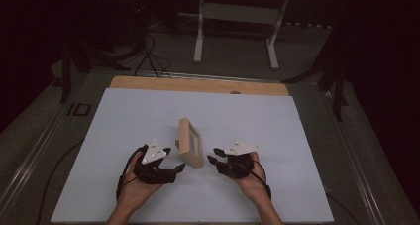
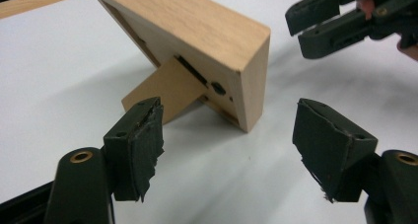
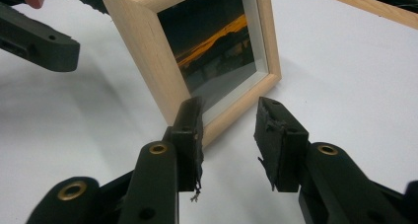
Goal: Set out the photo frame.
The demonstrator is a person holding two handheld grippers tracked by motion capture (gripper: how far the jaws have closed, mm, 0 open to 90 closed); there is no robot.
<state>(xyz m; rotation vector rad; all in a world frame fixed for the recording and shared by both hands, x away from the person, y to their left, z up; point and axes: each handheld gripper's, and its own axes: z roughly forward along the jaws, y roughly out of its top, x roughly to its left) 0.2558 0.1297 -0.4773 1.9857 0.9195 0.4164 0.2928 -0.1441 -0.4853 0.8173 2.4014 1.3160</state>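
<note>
A light wooden picture frame [image 1: 189, 143] stands upright on the white sheet, leaning on its back stand [image 2: 165, 88]. Its glass shows a dark sunset photo [image 3: 217, 46]. My left gripper [image 1: 173, 159] sits at the frame's back side, open, with the jaws wide apart [image 2: 226, 145] and nothing between them; the frame's near corner [image 2: 246, 81] lies just beyond the tips. At the front side my right gripper [image 1: 213, 155] is open, and its jaws [image 3: 229, 135] stand partly apart just short of the frame's lower near corner without touching it. Each gripper appears in the other's view: the right gripper [image 2: 297, 29] and the left gripper [image 3: 91, 26].
The white sheet [image 1: 148, 116] covers a wooden table whose bare strip [image 1: 198, 84] shows at the far edge. Beyond it, on a dark floor, stand the legs of a grey metal stand [image 1: 199, 36] and some cables [image 1: 148, 56]. Open sheet lies on all sides of the frame.
</note>
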